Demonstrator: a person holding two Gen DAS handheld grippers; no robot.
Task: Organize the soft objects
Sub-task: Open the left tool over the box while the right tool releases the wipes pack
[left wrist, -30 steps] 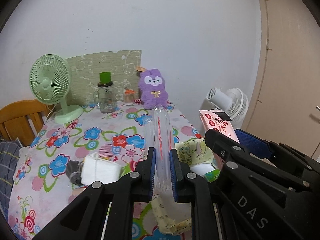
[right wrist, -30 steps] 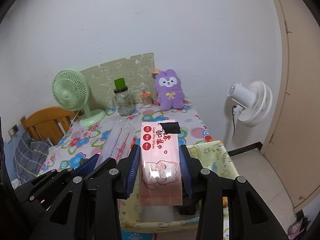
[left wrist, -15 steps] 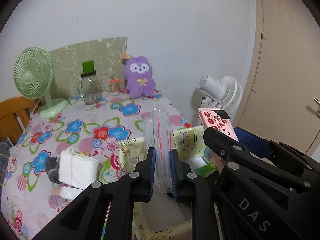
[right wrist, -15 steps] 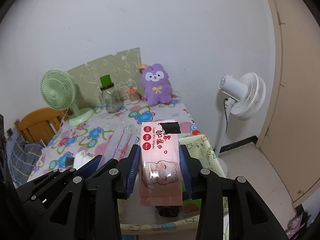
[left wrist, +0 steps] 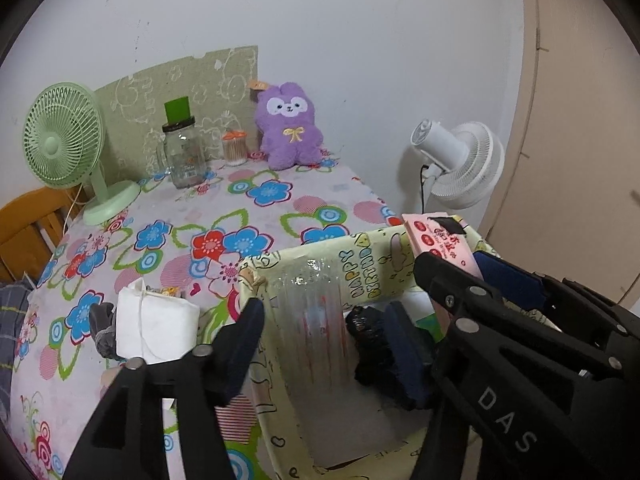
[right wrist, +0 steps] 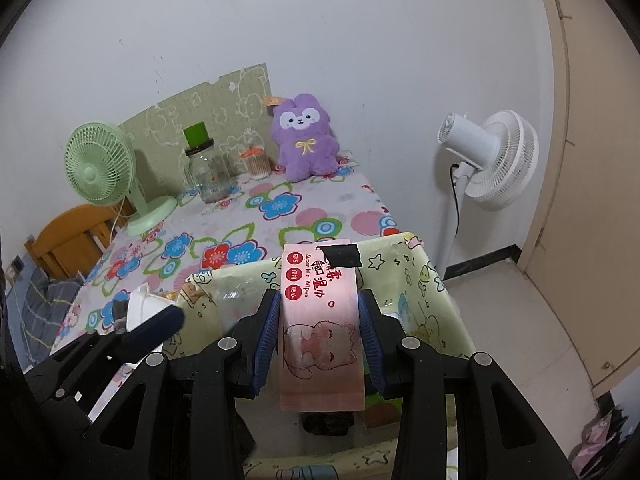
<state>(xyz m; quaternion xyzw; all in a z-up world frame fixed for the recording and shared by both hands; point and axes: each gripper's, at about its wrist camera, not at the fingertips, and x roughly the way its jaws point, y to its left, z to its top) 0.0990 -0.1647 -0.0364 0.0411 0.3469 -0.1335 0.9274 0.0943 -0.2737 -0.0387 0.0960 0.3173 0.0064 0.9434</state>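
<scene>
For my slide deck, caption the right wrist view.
Right gripper holds a pink wipes pack over a yellow box beside the flowered table.

Black tongs [right wrist: 320,344], blue pads [right wrist: 264,340]

Two fans [left wrist: 60,136] [left wrist: 464,164], one plush [left wrist: 290,126], perhaps two jars [left wrist: 182,152].

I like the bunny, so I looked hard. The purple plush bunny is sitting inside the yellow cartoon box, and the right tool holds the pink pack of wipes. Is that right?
Not quite. The purple plush bunny sits on the flowered tablecloth against the wall, far from the yellow cartoon box. The right wrist view shows it. The right tool does hold the pink pack of wipes.
</scene>
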